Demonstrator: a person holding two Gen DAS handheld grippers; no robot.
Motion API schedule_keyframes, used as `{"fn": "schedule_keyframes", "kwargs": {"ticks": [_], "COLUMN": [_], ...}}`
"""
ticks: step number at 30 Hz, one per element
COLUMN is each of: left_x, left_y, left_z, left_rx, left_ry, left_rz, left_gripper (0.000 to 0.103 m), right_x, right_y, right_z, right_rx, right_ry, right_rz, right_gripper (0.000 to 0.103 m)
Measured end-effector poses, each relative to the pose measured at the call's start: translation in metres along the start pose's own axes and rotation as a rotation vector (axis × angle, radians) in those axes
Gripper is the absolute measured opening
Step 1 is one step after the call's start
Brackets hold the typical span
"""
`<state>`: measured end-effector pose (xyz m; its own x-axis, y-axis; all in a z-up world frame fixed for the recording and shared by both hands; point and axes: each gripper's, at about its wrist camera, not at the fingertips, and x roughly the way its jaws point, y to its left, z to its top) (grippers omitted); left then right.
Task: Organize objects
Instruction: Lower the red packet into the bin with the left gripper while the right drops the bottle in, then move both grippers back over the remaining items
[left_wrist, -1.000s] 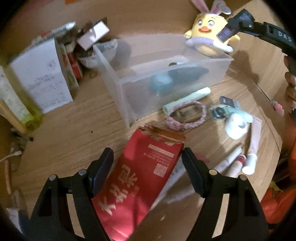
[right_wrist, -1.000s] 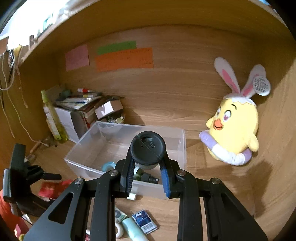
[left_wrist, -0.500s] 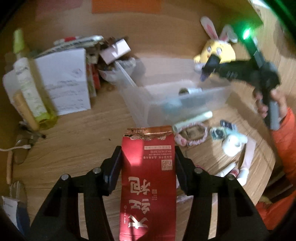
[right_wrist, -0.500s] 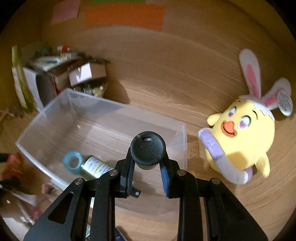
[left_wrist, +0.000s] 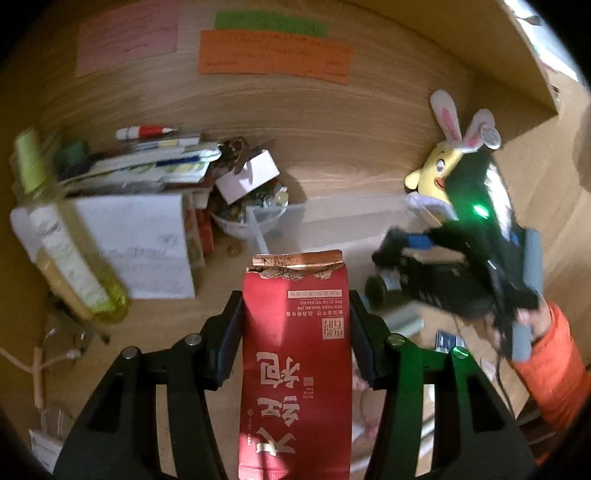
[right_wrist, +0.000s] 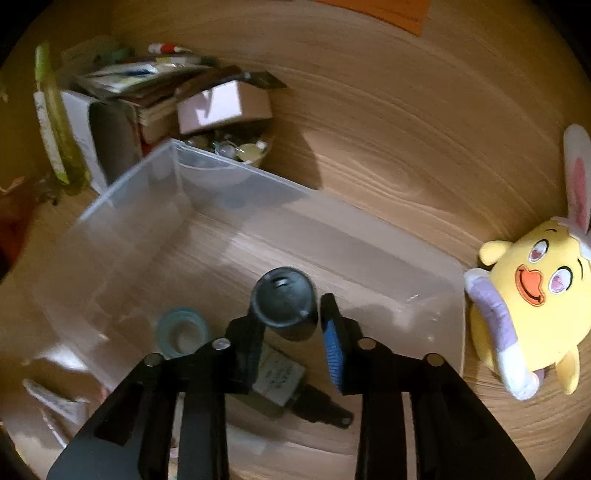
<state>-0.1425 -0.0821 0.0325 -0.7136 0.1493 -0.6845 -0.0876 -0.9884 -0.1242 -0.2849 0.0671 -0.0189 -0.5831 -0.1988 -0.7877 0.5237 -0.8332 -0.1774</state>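
A red tea packet (left_wrist: 295, 350) with a torn gold top stands upright between the fingers of my left gripper (left_wrist: 294, 295), which is shut on it and holds it above the wooden table. My right gripper (right_wrist: 290, 312) hangs over the clear plastic bin (right_wrist: 317, 192). Its jaws are opening. A dark round-capped bottle (right_wrist: 284, 295) sits between them, leaning on the left finger, with a gap to the blue pad (right_wrist: 334, 347). In the bin lie a teal tape roll (right_wrist: 181, 332) and a small labelled bottle (right_wrist: 280, 376).
A yellow plush chick (right_wrist: 532, 295) with rabbit ears leans on the back wall right of the bin. At back left stand a yellow-green bottle (left_wrist: 62, 258), a white box (left_wrist: 144, 240) topped with papers, and a bowl of small items (left_wrist: 251, 206). A person's orange sleeve (left_wrist: 554, 362) is at right.
My left gripper closed on the red packet and lifted it off the table. My right gripper came down over the bin, and its jaws spread away from the dark bottle.
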Motion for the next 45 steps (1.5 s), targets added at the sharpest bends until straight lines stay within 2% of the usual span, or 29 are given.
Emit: {"fn": "schedule_keyframes", "kwargs": {"ticks": [4,11,16,18,22,24,28,33,40,45], "left_x": [0.017,0.050,0.070,0.077,0.089,0.090,0.077,0.042,0.002,-0.009], "left_y": [-0.009,-0.026,-0.044,-0.049,-0.052,-0.051,-0.052,-0.056,-0.049,-0.038], "left_z": [0.022,0.048,0.051,0.050,0.047,0.046,0.041,0.026,-0.016,-0.048], "left_rx": [0.012,0.018,0.075,0.091,0.086,0.075,0.072,0.094,0.091,0.055], "left_ry": [0.012,0.040,0.048,0.065,0.112,0.130,0.109,0.048,0.024,0.051], "left_rz": [0.017,0.032,0.088,0.087,0.065,0.049,0.054,0.066,0.073,0.069], "left_gripper": [0.053,0.053,0.053,0.053,0.053,0.054,0.065,0.075,0.079,0.079], "right_x": [-0.018,-0.054,-0.075,-0.083,-0.093,-0.099,-0.103,-0.107,-0.112,-0.110], "right_y": [-0.003,-0.020,-0.028,-0.028,-0.028,-0.027,-0.026,-0.019,0.003,0.015], "right_z": [-0.003,-0.015,-0.031,-0.039,-0.054,-0.062,-0.077,-0.094,-0.117,-0.132], "right_rx": [0.015,0.071,0.097,0.104,0.114,0.118,0.132,0.142,0.132,0.165], "right_ry": [-0.040,-0.111,-0.159,-0.178,-0.211,-0.227,-0.224,-0.214,-0.208,-0.194], "right_rz": [0.032,0.084,0.096,0.095,0.077,0.065,0.081,0.082,0.094,0.127], "right_gripper": [0.042,0.049,0.055,0.058,0.072,0.074,0.077,0.078,0.080,0.080]}}
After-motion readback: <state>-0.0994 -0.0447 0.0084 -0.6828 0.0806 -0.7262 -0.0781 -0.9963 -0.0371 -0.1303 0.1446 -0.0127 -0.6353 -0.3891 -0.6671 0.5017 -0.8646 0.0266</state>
